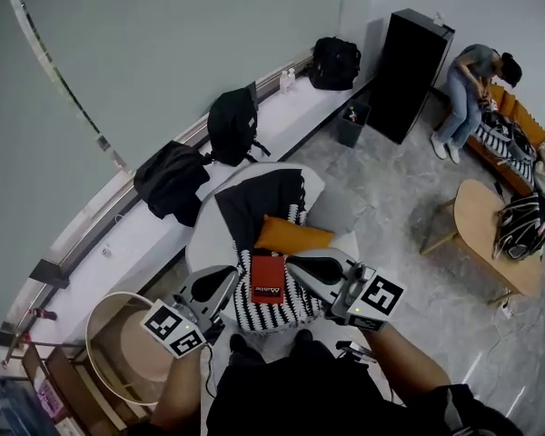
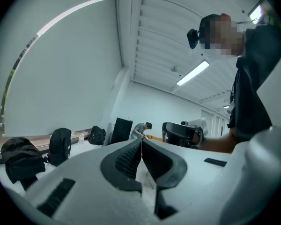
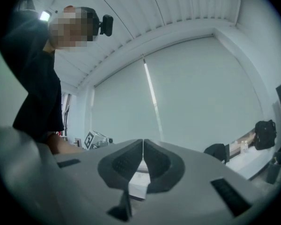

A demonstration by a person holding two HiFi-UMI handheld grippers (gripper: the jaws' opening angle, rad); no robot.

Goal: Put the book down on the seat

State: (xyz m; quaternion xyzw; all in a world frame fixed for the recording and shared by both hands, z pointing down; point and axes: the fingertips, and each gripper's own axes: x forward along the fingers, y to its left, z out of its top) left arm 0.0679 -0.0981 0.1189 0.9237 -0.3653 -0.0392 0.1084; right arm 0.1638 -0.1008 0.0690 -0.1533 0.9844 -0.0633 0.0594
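Book (image 1: 268, 278) flanked by two closed tools: left gripper (image 1: 229, 278) and right gripper (image 1: 295, 262), jaws pressed together on nothing, tips just beside the red cover. Flat on the striped seat (image 1: 254, 314), near side of the orange cushion (image 1: 291, 234); apparently set down, so no grip needed. Forearms (image 1: 409, 361) low, angled inward from the near edge.
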